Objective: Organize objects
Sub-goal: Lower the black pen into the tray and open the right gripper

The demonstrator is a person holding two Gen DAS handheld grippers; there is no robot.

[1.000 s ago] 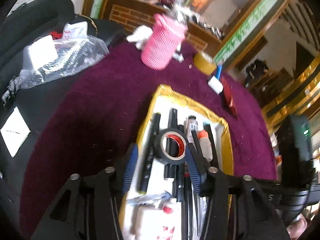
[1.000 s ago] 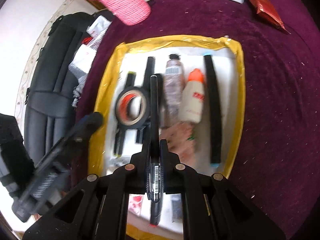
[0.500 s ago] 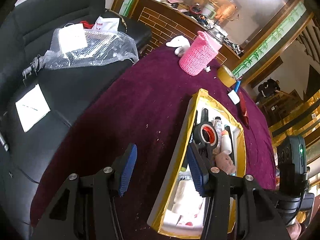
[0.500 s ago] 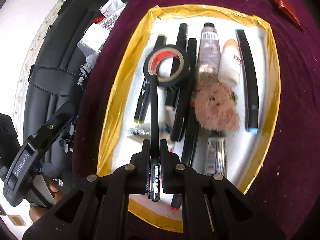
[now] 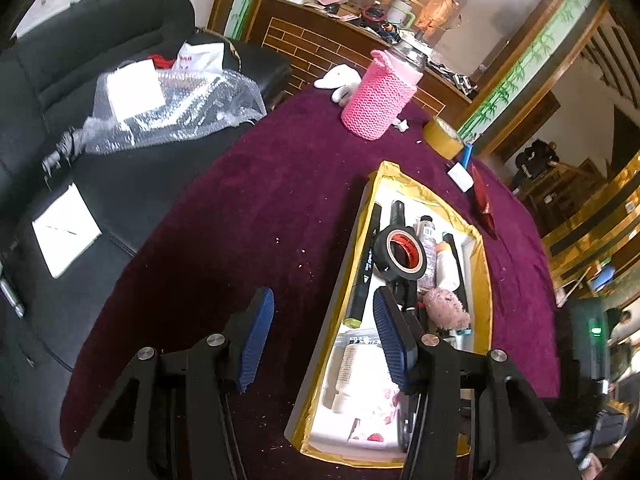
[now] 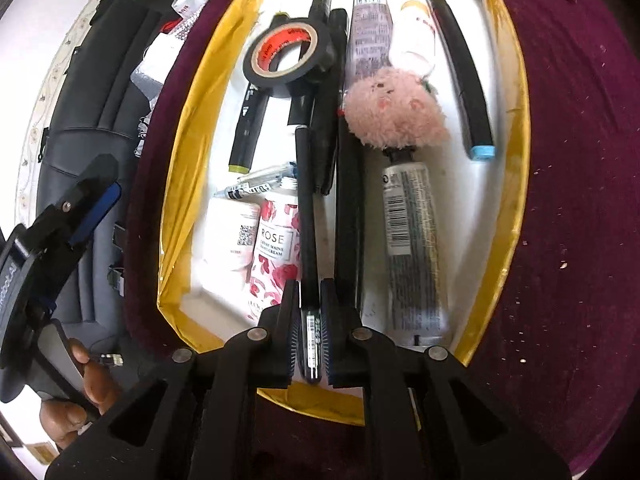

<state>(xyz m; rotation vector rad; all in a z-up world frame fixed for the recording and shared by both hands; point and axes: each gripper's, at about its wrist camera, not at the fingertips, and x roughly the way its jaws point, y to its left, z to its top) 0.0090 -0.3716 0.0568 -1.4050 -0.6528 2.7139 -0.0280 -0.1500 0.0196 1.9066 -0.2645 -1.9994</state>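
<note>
Right wrist view: the right gripper [image 6: 309,312] is clamped on a black pen [image 6: 306,208], held lengthwise low over the gold-edged tray [image 6: 516,128], probably to drop it alongside the markers. The left gripper [image 5: 320,336] hangs spread apart, holding nothing, beside the tray.

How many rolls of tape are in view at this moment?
2. A black tape roll lies on the markers at the far end of the gold-rimmed tray. A yellow tape roll sits on the purple cloth beyond the tray. Clutter may hide others.
</note>
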